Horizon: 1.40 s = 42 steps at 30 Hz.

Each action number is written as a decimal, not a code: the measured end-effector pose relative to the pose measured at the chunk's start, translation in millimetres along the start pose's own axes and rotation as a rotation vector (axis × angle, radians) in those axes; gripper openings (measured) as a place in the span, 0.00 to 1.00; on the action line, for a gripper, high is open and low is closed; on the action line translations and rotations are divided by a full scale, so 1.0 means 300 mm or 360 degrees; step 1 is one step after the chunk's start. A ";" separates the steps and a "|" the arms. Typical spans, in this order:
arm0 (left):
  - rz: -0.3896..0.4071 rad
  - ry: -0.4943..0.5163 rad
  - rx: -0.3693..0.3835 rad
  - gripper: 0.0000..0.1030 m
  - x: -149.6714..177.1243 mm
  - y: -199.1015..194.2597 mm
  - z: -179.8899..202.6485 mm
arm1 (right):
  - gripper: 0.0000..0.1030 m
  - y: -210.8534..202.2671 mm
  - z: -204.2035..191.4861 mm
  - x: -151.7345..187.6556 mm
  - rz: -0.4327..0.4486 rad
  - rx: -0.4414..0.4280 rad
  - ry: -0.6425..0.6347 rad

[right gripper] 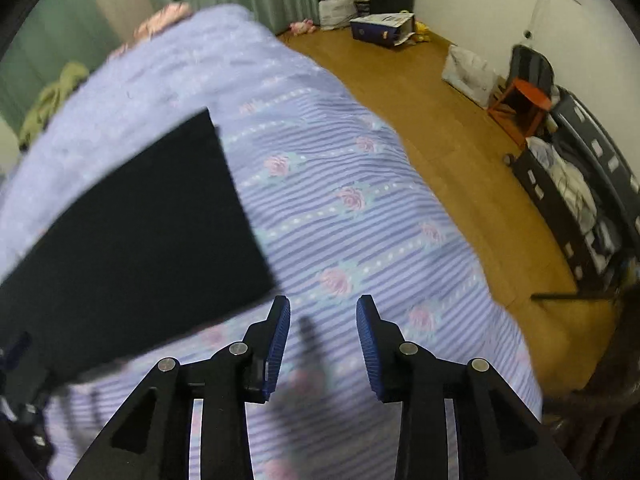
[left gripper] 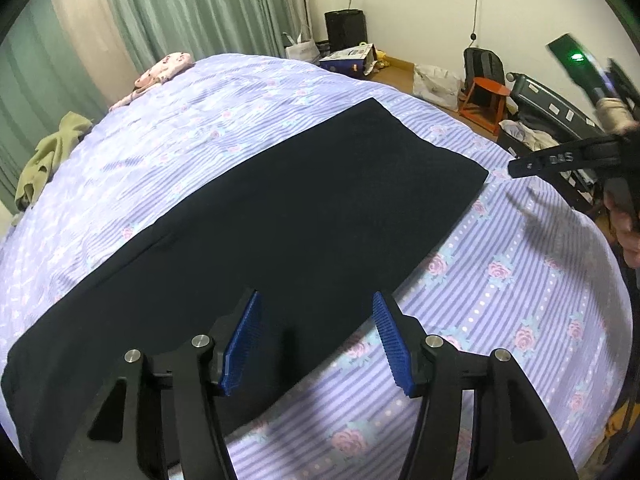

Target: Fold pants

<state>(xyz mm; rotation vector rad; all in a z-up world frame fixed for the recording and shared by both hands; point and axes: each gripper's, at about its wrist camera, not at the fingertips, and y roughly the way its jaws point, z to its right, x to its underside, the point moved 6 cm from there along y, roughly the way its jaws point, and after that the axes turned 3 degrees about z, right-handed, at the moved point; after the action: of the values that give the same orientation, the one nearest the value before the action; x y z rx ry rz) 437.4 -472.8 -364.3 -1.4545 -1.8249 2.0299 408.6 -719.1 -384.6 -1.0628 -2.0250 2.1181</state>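
Observation:
Black pants [left gripper: 280,216] lie flat as a long strip across a lilac striped, rose-patterned bedspread [left gripper: 500,280]. My left gripper [left gripper: 316,312] hovers over the near part of the pants, open, with nothing between its blue pads [left gripper: 244,344]. In the right wrist view the pants' end [right gripper: 132,240] lies to the left, and my right gripper [right gripper: 323,312] stands open over bare bedspread [right gripper: 340,220] just right of that end, holding nothing. The right gripper's black finger [left gripper: 560,158] also shows at the right in the left wrist view, above the bed beyond the pants' far corner.
A pink garment [left gripper: 160,72] and an olive cloth [left gripper: 44,160] lie at the bed's far side by green curtains. Past the bed's edge are the wooden floor [right gripper: 432,128], an orange stool [right gripper: 520,104], an open suitcase [right gripper: 576,200], bags and a box [right gripper: 380,28]. A person is at the right edge.

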 end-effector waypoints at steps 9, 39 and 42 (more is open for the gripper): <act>0.0099 -0.0229 -0.0115 0.65 0.005 -0.296 -0.107 | 0.61 -0.309 -0.222 0.050 0.0217 -0.0190 -0.0199; -0.0023 -0.1228 -0.0719 0.78 1.165 -0.930 -1.414 | 0.61 -0.583 -1.710 0.906 -0.0112 -0.0783 -0.0757; 0.0006 -0.1481 -0.0680 0.79 1.272 -0.862 -1.569 | 0.61 -0.508 -1.797 0.979 -0.0192 -0.0756 -0.0695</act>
<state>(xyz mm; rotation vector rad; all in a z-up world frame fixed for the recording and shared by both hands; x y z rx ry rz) 393.5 182.9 -317.9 -0.5043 -2.6814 2.6914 376.6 -88.9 -338.9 -0.4986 -2.8081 1.9887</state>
